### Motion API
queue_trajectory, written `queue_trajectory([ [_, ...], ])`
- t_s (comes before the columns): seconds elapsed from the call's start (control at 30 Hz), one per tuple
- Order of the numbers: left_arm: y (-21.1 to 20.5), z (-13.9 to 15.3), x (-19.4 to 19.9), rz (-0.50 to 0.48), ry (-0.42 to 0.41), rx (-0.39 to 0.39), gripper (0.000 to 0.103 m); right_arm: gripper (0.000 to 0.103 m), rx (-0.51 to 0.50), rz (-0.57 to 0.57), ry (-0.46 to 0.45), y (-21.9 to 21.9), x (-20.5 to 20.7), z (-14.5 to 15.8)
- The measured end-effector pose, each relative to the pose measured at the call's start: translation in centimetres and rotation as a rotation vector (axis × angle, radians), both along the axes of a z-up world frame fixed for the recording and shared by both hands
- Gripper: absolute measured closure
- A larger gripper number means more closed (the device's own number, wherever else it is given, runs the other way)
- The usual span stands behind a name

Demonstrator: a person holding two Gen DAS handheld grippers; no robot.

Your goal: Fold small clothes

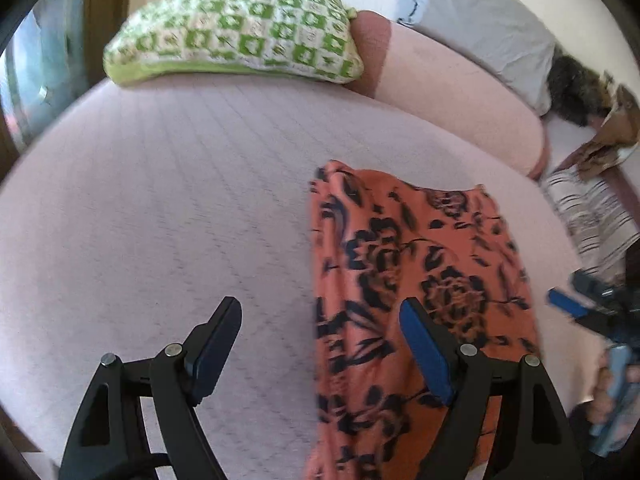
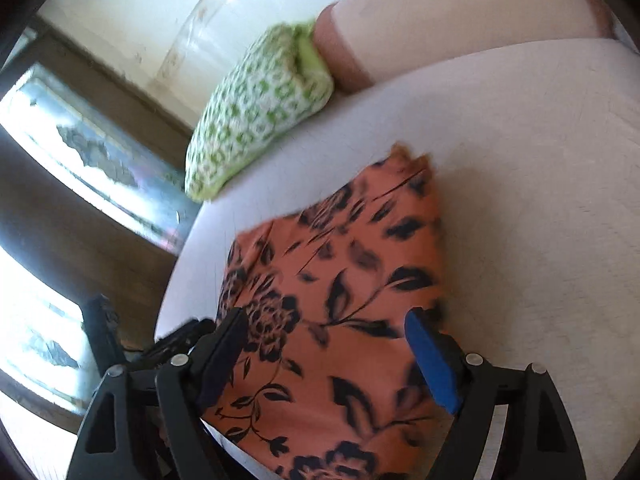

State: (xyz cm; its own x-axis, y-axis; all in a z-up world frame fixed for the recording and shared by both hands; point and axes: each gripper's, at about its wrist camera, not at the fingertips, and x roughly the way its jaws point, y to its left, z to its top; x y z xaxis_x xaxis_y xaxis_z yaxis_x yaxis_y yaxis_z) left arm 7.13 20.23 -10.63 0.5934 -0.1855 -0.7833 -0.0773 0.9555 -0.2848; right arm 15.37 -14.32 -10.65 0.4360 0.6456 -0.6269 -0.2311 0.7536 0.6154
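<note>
We see the orange floral garment (image 1: pixel 416 280) lying on the pale pink bed (image 1: pixel 160 208), at its near edge — the cloth reaches the rim and seems to hang a little over it in the right wrist view (image 2: pixel 344 280). It is folded into a long strip. In the left wrist view its long axis runs from near to far, one narrow bunched end pointing to the far side, toward the pink bolster (image 1: pixel 452 92). In the right wrist view the same far end narrows to a crumpled tip.

Our left tongs (image 1: pixel 322 312) hang above the bed with the jaws wide apart; the right finger (image 1: pixel 424 344) is in front of the garment, the left finger over bare sheet, and nothing is pinched between them. Our right tongs (image 2: pixel 326 324) also stand wide apart over the near part of the garment, with the cloth lying under the gap and not pressed by either pad. The right tongs show at the right edge of the left view (image 1: pixel 580 304).

Farther off, a green and white checked cushion (image 1: pixel 236 32) rests at the far left of the bed, just beside the bolster's end. A grey pillow (image 1: pixel 480 20) lies far right, with a dark patterned heap (image 1: pixel 580 88) and a striped cloth (image 1: pixel 592 216) near it. We see no containers.
</note>
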Motion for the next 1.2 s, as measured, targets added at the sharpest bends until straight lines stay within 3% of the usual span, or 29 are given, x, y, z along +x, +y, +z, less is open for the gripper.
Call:
queue_trajectory([
  [0.1, -0.3, -1.2, 1.7, -0.053, 0.048, -0.093, 0.019, 0.020, 0.016, -0.055, 0.111, -2.8, 1.1, -2.7],
  [0.17, -0.9, -2.7, 2.7, -0.062, 0.125, -0.084, 0.019, 0.020, 0.070, -0.056, 0.162, -3.2, 2.0, -4.4],
  [0.23, -1.6, -3.3, 2.9, -0.089, 0.115, -0.078, 0.020, 0.020, 0.131, 0.013, 0.203, -1.7, 2.9, -5.8],
  [0.27, -1.9, -3.3, 3.0, -0.109, 0.108, -0.093, 0.046, 0.024, 0.124, 0.059, 0.211, -0.4, 3.2, -6.4],
  [0.3, -2.0, -3.4, 3.2, -0.135, 0.124, -0.131, 0.060, 0.033, 0.080, 0.093, 0.218, 0.9, 3.4, -7.0],
  [0.37, -2.3, -3.0, 3.2, -0.124, 0.119, -0.130, 0.071, 0.064, 0.065, 0.105, 0.223, 1.8, 3.9, -7.1],
  [0.47, -3.4, -1.1, 3.1, -0.130, 0.086, -0.119, 0.076, 0.070, 0.050, 0.133, 0.148, 1.6, 3.3, -4.7],
  [0.5, -4.0, 0.2, 3.1, -0.137, 0.051, -0.145, 0.076, 0.070, 0.033, 0.150, 0.113, 1.7, 3.1, -3.5],
  [0.57, -5.9, 3.3, 3.4, -0.148, -0.030, -0.118, 0.076, 0.071, 0.001, 0.163, 0.028, 1.3, 2.9, -0.3],
  [0.7, -9.1, 8.1, 5.1, -0.174, -0.144, -0.106, 0.076, 0.070, 0.021, 0.145, -0.085, -1.6, 4.1, 4.9],
  [0.83, -12.7, 9.4, 7.4, -0.210, -0.158, -0.112, 0.075, 0.070, 0.042, 0.114, -0.116, -5.9, 5.7, 7.6],
  [1.0, -16.3, 5.9, 8.9, -0.243, -0.080, -0.101, 0.074, 0.070, 0.049, 0.067, -0.034, -10.4, 6.6, 4.5],
  [1.13, -18.2, -0.3, 10.1, -0.246, 0.064, -0.054, 0.067, 0.063, 0.024, 0.036, 0.088, -12.8, 6.4, -1.6],
  [1.2, -17.9, -3.2, 10.1, -0.239, 0.103, -0.061, 0.053, 0.052, -0.122, -0.045, 0.135, -13.5, 6.3, -4.9],
])
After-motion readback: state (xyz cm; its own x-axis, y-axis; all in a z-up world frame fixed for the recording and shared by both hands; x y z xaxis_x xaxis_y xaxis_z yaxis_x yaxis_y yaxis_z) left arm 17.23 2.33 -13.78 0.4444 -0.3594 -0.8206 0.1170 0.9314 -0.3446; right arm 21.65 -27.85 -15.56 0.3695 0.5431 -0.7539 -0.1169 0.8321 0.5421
